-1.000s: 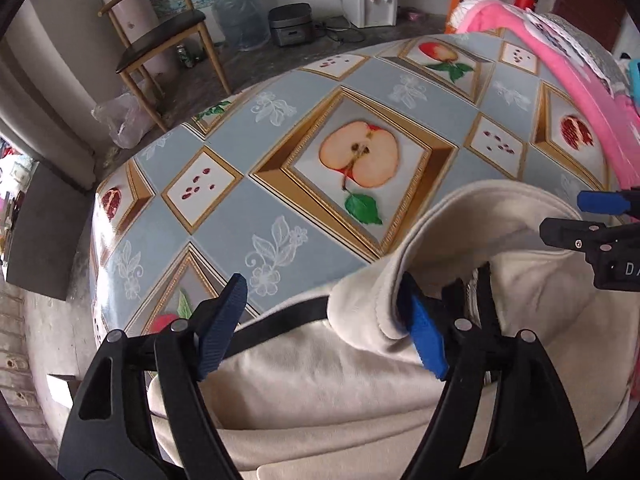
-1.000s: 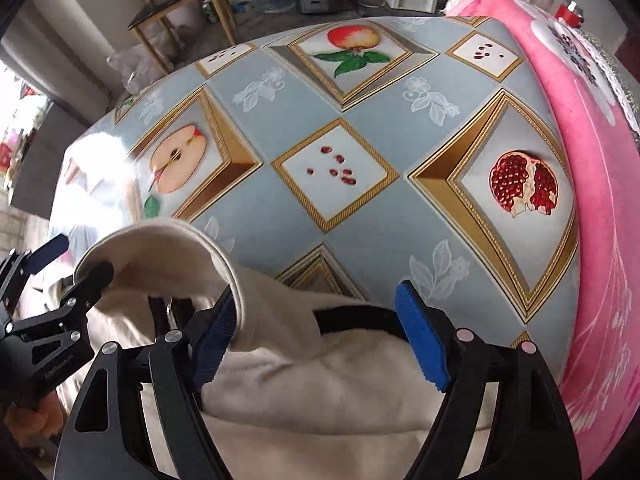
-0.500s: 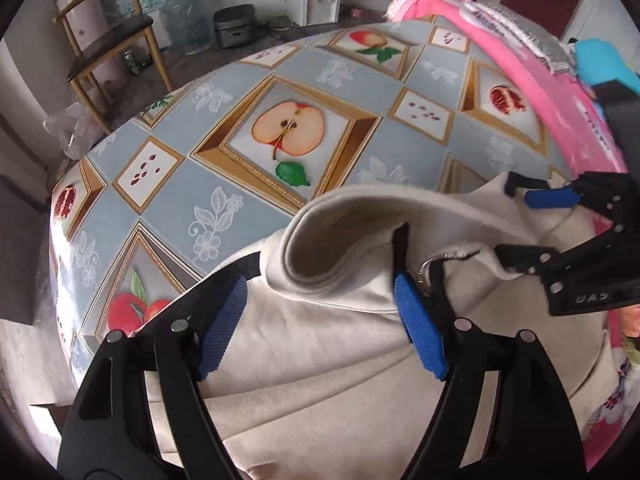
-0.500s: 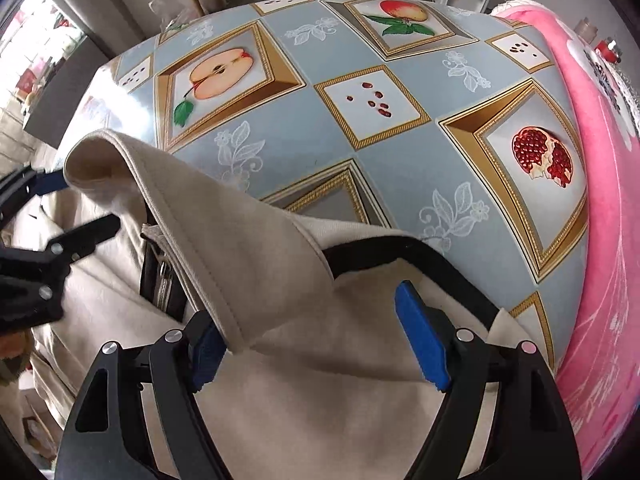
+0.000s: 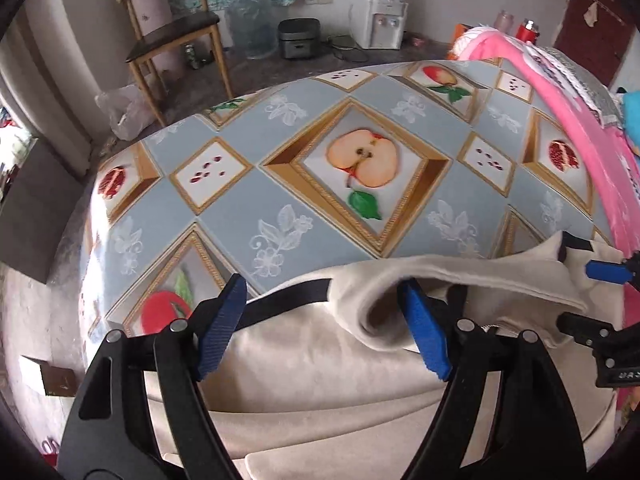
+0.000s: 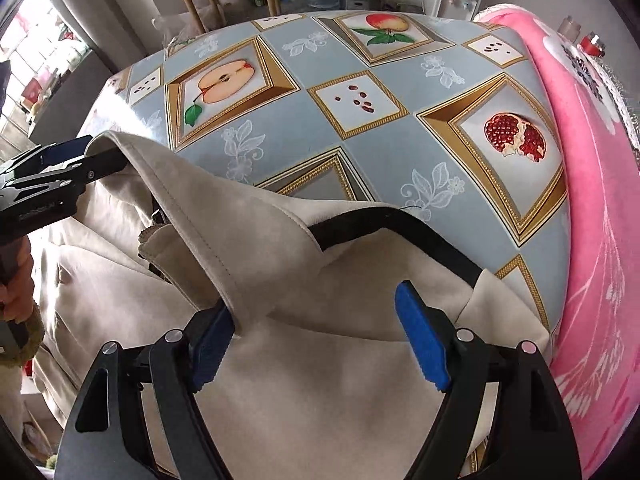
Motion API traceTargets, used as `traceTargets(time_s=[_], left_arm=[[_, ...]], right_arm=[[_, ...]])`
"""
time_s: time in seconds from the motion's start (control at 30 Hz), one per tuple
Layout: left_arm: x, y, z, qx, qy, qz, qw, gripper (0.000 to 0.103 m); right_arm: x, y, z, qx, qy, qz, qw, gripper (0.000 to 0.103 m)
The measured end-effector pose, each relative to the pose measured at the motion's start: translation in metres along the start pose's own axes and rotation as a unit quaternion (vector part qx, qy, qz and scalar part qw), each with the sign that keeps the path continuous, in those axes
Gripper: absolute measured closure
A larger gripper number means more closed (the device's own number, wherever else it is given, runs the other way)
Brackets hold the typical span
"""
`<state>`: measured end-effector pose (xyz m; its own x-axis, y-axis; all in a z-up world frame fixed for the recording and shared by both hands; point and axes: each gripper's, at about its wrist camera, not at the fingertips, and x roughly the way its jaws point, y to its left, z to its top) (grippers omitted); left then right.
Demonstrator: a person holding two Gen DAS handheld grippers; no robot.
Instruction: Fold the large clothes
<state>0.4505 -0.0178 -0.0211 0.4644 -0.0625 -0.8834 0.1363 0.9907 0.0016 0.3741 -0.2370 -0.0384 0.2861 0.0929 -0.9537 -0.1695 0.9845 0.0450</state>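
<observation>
Cloth first: our cream jacket (image 6: 304, 392) lies on the table (image 6: 280, 140), its collar flap (image 6: 224, 216) running ten to four. Our right gripper (image 6: 320, 344) and left gripper (image 5: 324, 328) gape wide, holding nothing. Right is nearer.

Left gripper (image 5: 320, 328), right gripper (image 6: 316, 344): jaws wide, apparently gripping nothing.

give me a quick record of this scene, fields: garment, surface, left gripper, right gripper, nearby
garment: cream jacket with black collar trim, spread out, collar flap raised
surface: table under a fruit-print cloth
left gripper: jaws wide, over the collar, one pad against the flap
right gripper: jaws wide, over the collar, one pad against the flap
nearby: pink blanket, wooden chair
</observation>
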Motion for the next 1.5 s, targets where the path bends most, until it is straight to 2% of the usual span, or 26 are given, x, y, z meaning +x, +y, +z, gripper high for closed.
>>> traceTargets(time_s=[0.1,0.17,0.27,0.33,0.53,0.6,0.7,0.83,0.9,1.03,1.13,1.2,1.23,1.3,1.37,1.5], left_arm=[[0.004,0.017,0.0,-0.047,0.01,-0.016,0.9987,0.028],[0.009,0.018,-0.002,-0.045,0.025,-0.017,0.9985,0.028],[0.015,0.011,-0.009,-0.003,0.048,-0.016,0.9987,0.029],[0.012,0.007,-0.015,0.02,0.05,-0.042,0.9977,0.03],[0.01,-0.02,-0.029,0.115,0.041,-0.051,0.9913,0.03],[0.011,-0.025,-0.031,0.128,0.041,-0.049,0.9897,0.03],[0.006,-0.029,-0.033,0.153,0.031,-0.058,0.9861,0.031],[-0.003,-0.027,-0.041,0.191,0.017,-0.082,0.978,0.031],[-0.003,-0.023,-0.04,0.182,0.014,-0.09,0.9791,0.03],[0.003,-0.007,-0.025,0.101,0.012,-0.113,0.9883,0.03],[0.006,-0.001,-0.019,0.067,0.004,-0.123,0.9902,0.03],[0.004,-0.006,-0.023,0.087,0.005,-0.134,0.9871,0.03],[0.003,-0.012,-0.028,0.111,0.007,-0.137,0.9843,0.03],[-0.003,-0.026,-0.04,0.177,-0.007,-0.112,0.9778,0.03],[-0.006,-0.033,-0.05,0.217,-0.015,-0.096,0.9712,0.03],[-0.01,-0.028,-0.05,0.208,-0.012,-0.109,0.972,0.03]], right_arm=[[0.0,0.001,0.0,0.004,-0.002,-0.004,1.0,0.026],[-0.001,0.002,0.001,0.004,-0.005,-0.005,1.0,0.026],[-0.004,-0.002,-0.002,0.007,-0.009,-0.009,1.0,0.026],[-0.005,-0.003,-0.001,0.01,-0.012,-0.006,1.0,0.026],[-0.005,-0.001,0.005,0.009,-0.022,-0.005,1.0,0.026],[-0.009,0.002,0.007,0.005,-0.033,-0.017,0.999,0.026],[-0.018,0.007,0.011,-0.003,-0.059,-0.014,0.998,0.026],[-0.02,0.011,0.023,-0.005,-0.065,-0.008,0.998,0.026],[-0.014,0.017,0.031,-0.012,-0.059,0.005,0.998,0.026],[0.015,0.026,0.043,-0.016,-0.012,0.032,0.999,0.026],[0.028,0.03,0.041,-0.02,0.01,0.03,0.999,0.026],[0.026,0.03,0.038,-0.023,0.008,0.029,0.999,0.026],[0.023,0.03,0.037,-0.02,0.003,0.034,0.999,0.026],[0.016,0.026,0.041,-0.005,-0.01,0.052,0.999,0.026],[0.016,0.023,0.05,0.01,-0.014,0.057,0.998,0.026],[0.029,0.036,0.065,0.013,-0.007,0.054,0.998,0.026]])
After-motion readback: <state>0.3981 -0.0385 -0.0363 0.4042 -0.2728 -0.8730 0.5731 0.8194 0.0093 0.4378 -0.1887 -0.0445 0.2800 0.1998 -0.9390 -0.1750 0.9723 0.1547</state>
